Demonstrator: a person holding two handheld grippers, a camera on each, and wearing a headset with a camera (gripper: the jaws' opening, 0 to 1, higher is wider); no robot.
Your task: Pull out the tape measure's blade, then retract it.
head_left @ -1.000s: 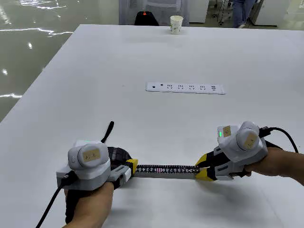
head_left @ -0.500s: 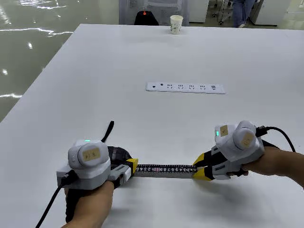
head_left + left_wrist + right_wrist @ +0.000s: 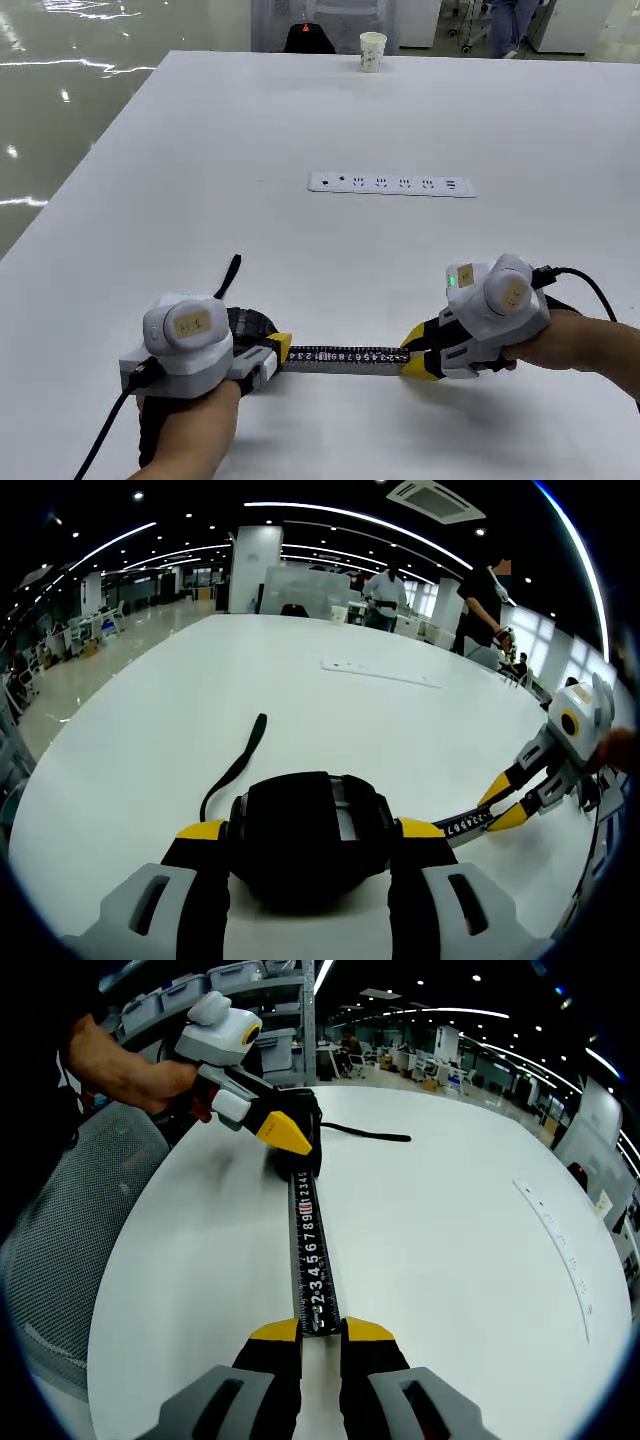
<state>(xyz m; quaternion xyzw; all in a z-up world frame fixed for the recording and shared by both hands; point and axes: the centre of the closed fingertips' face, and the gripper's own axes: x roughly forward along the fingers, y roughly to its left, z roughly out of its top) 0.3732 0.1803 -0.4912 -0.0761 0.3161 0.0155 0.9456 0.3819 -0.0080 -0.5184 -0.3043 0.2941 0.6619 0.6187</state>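
Note:
A black tape measure case point(image 3: 310, 832) rests on the white table, and my left gripper point(image 3: 312, 832) is shut on it, seen low left in the head view as the left gripper point(image 3: 268, 358). Its black blade point(image 3: 345, 356) with white numbers runs right along the tabletop. My right gripper point(image 3: 412, 354) is shut on the blade's end. In the right gripper view the blade point(image 3: 310, 1260) stretches from my right gripper point(image 3: 320, 1332) away to the case point(image 3: 300, 1132). A black wrist strap point(image 3: 228, 276) trails from the case.
A white power strip point(image 3: 390, 185) lies mid-table. A paper cup point(image 3: 372, 51) stands at the far edge, a dark chair behind it. Gripper cables trail off near the table's front edge. People stand in the background of the left gripper view.
My right gripper has moved left toward the case, and the exposed blade has grown shorter. The left gripper and the case have stayed put.

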